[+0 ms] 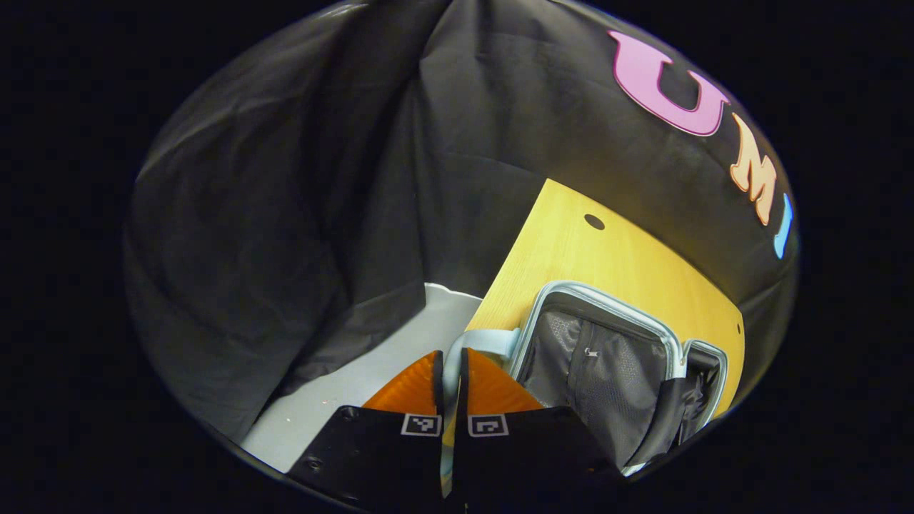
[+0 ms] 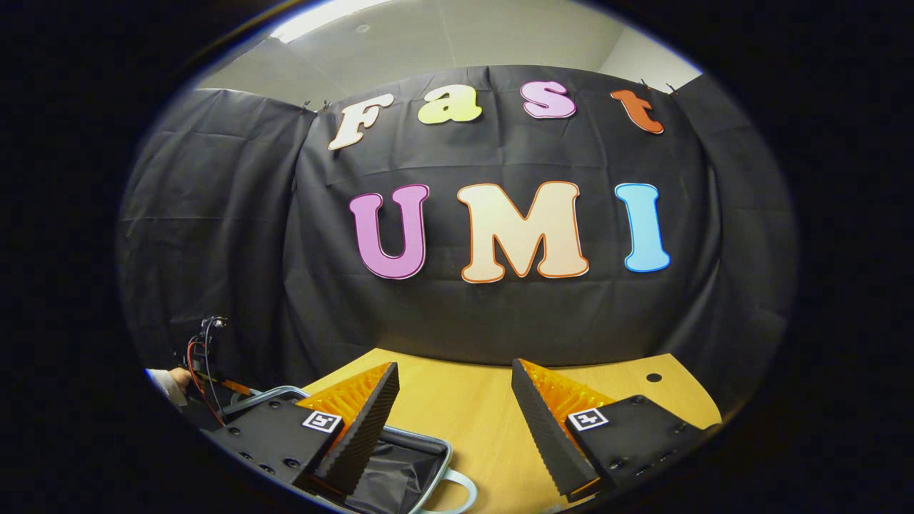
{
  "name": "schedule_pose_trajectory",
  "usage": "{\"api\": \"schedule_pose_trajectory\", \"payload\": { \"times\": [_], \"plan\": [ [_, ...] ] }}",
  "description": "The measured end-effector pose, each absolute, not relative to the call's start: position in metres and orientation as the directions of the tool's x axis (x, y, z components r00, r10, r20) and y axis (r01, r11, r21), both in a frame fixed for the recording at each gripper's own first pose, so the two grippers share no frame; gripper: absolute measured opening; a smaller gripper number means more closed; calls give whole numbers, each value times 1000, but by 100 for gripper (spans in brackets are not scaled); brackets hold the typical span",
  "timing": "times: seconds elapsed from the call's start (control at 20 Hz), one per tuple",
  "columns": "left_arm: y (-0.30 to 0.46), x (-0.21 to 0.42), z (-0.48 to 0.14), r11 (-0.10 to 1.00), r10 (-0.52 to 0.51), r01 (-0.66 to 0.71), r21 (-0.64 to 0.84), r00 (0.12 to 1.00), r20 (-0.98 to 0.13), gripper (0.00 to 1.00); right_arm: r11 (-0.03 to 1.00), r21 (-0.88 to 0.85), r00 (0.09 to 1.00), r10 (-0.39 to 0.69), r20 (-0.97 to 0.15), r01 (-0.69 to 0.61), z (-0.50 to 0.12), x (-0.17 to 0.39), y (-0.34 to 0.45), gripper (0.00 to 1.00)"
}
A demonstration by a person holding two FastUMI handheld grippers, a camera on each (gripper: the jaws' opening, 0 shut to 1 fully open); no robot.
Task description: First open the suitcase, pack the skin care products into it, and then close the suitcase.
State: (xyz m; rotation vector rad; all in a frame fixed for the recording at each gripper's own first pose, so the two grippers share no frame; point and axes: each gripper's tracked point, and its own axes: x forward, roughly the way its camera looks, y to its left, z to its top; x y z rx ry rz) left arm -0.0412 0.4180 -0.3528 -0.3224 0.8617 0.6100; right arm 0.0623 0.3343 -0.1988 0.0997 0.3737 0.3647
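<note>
In the left gripper view, grey floor [image 1: 357,385] lies to the left of the left gripper [image 1: 451,371], below the folds of the black cloth [image 1: 285,214]. The gripper's two fingers [image 1: 410,389] stand almost together, and a pale blue handle [image 1: 493,343] runs into the thin gap between them; they appear clamped on it, both pressing its strap. Just right of the fingers lies the suitcase [image 1: 607,335], open, with a pale blue rim and a dark mesh lining with a zip inside. It rests on a yellow wooden table [image 1: 607,257], whose bare top stretches ahead and to the right of the gripper, with a small dark hole [image 1: 594,222] near the far edge. A second, smaller pale-rimmed part of the case shows at the far right, with dark fabric hanging between the two.

In the right gripper view, at the far left and farther off, a hand [image 2: 171,378] holds a device with red and black wires. The right gripper [image 2: 454,400] has its fingers [image 2: 364,421] wide apart with nothing between them. Below and beside the left finger sits a corner of the suitcase [image 2: 400,464] with its dark lining and the pale handle [image 2: 457,489] looping out just right of it. The table [image 2: 464,407] spreads between and beyond the fingers, up to the cloth [image 2: 214,235].
</note>
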Motion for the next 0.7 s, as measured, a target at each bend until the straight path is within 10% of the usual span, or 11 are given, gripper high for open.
{"api": "schedule_pose_trajectory", "payload": {
  "times": [0.1, 0.35, 0.7],
  "plan": [
    [426, -40, -349, 773, 428, -634, 13, 506, -749, 11, 930, 159, 867, 365, -339, -330, -198, 62, 329, 99],
    [442, -19, -310, 744, 591, -660, 105, 576, -564, 88, 928, 162, 875, 371, -312, -336, -195, 62, 309, 99],
    [375, 21, -225, 796, 603, -570, 203, 722, -338, 96, 938, 163, 914, 338, -227, -306, -171, 67, 248, 99]
  ]
}}
